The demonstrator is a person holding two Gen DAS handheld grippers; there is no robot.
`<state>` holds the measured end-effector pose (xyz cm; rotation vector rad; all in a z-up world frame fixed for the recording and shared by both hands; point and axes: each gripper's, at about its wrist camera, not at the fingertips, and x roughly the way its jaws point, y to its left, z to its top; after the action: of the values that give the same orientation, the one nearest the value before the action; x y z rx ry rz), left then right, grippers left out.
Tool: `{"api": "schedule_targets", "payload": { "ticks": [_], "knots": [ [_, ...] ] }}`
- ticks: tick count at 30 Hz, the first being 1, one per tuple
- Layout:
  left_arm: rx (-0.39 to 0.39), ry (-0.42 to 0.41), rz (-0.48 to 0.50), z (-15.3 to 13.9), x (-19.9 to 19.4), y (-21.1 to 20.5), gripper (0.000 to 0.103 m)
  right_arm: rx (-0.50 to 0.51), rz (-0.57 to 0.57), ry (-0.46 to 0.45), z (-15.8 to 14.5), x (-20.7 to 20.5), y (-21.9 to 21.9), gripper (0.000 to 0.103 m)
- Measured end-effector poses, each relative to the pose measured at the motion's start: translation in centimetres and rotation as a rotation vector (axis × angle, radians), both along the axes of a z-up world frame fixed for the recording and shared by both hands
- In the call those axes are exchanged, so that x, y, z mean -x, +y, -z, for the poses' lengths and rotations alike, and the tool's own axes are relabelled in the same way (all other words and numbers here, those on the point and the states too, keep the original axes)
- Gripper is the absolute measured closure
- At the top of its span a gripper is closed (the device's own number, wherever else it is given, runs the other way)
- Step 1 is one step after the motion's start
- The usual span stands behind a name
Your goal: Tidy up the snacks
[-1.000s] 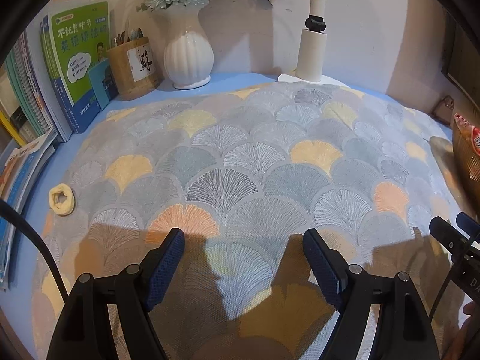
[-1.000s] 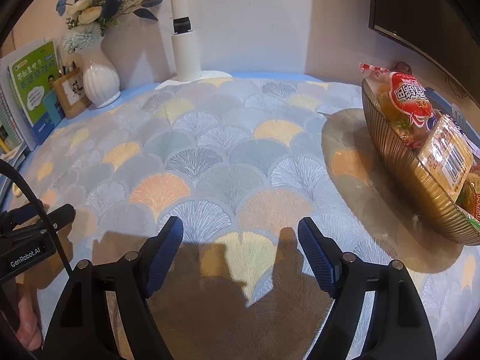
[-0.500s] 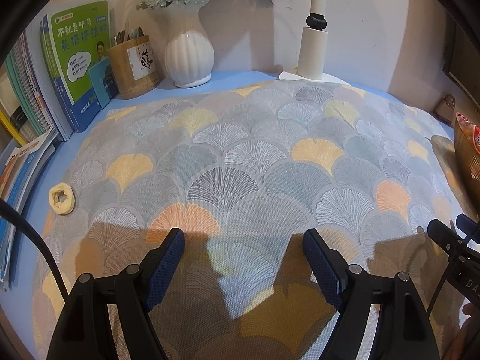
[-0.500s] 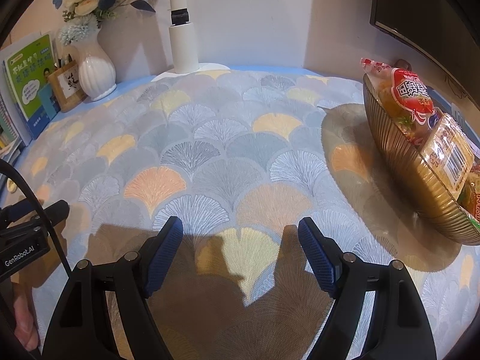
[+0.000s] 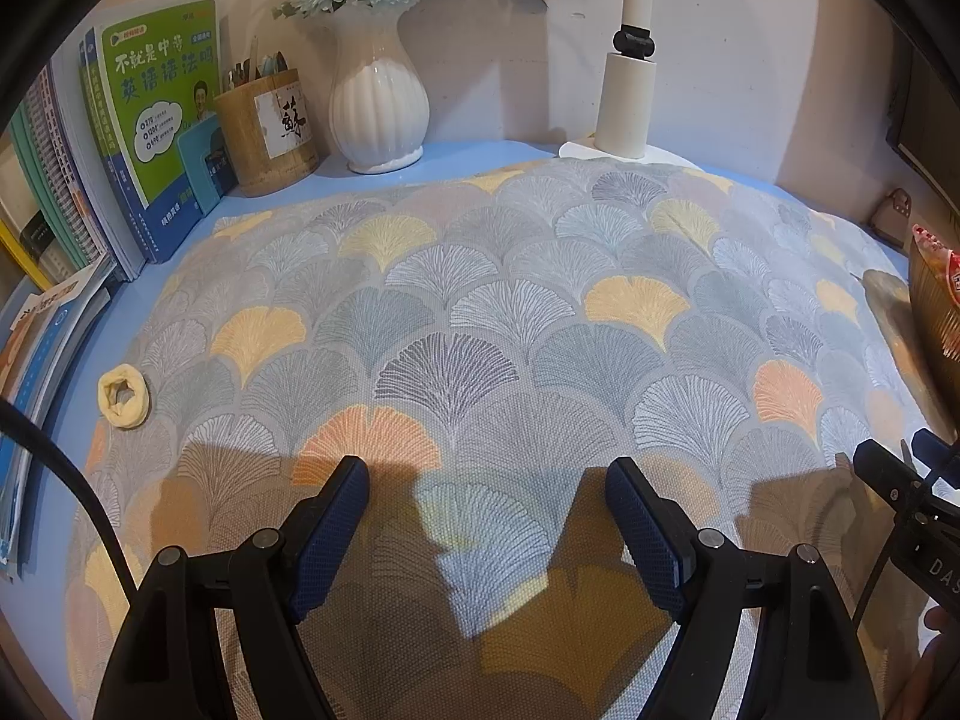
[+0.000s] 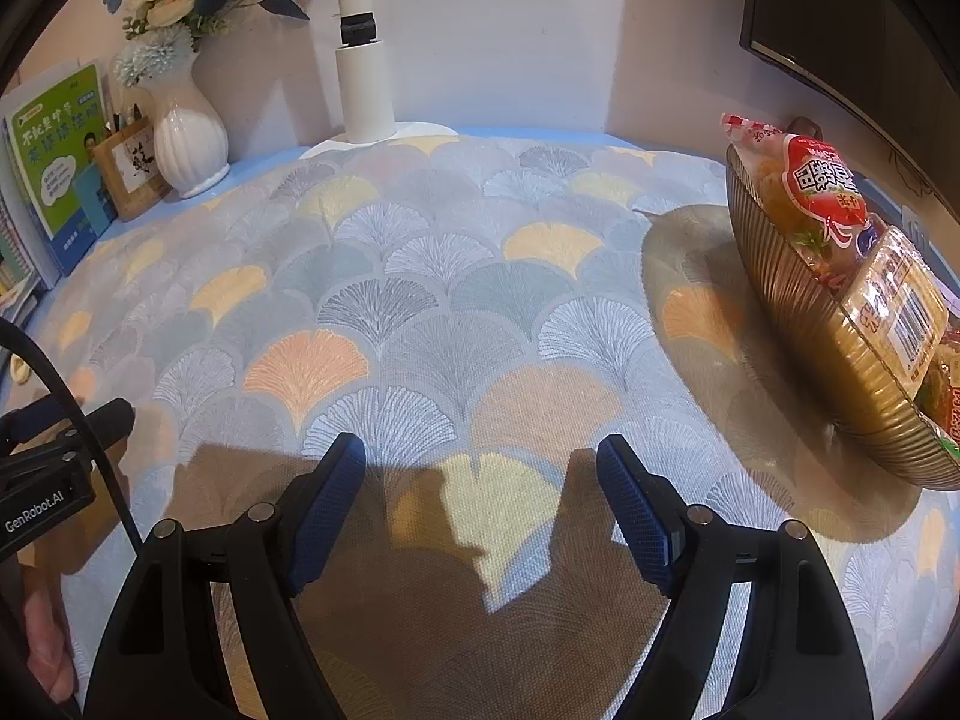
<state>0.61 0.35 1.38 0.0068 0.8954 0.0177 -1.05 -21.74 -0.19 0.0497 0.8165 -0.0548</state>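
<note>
Covering blue desk [image 5: 72,372]: fan-patterned cloth [image 5: 480,324]. Left gripper [image 5: 486,483] and right gripper [image 6: 480,462] hovering above cloth, fingers spread wide, holding nothing. Snack packets [image 6: 828,198] inside ribbed amber bowl [image 6: 798,324], right edge. Along rear wall: white vase [image 5: 377,102], wooden pen holder [image 5: 264,132], books [image 5: 150,120], lamp base [image 5: 627,102]. Yellow ring [image 5: 124,395] at left.

A cloth [image 5: 480,324] with a fan-leaf pattern is spread over the blue table [image 5: 108,324]. At the back wall, a white ribbed vase [image 5: 378,102] with flowers is placed beside a wooden pen holder [image 5: 264,132]. Books [image 5: 150,120] are stood upright to the left of the holder. A white lamp base [image 5: 627,102] is seen right of the vase. A yellow hair tie [image 5: 123,395] is laid at the left cloth edge. A dark screen [image 6: 852,18] is mounted at the right.
</note>
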Motion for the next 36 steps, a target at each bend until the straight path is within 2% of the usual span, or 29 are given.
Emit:
{"api": "schedule_targets", "payload": {
  "ticks": [36],
  "knots": [
    [0.001, 0.009, 0.003, 0.24, -0.04, 0.01, 0.018, 0.008, -0.002, 0.018, 0.24, -0.33, -0.12, 0.021]
  ]
}}
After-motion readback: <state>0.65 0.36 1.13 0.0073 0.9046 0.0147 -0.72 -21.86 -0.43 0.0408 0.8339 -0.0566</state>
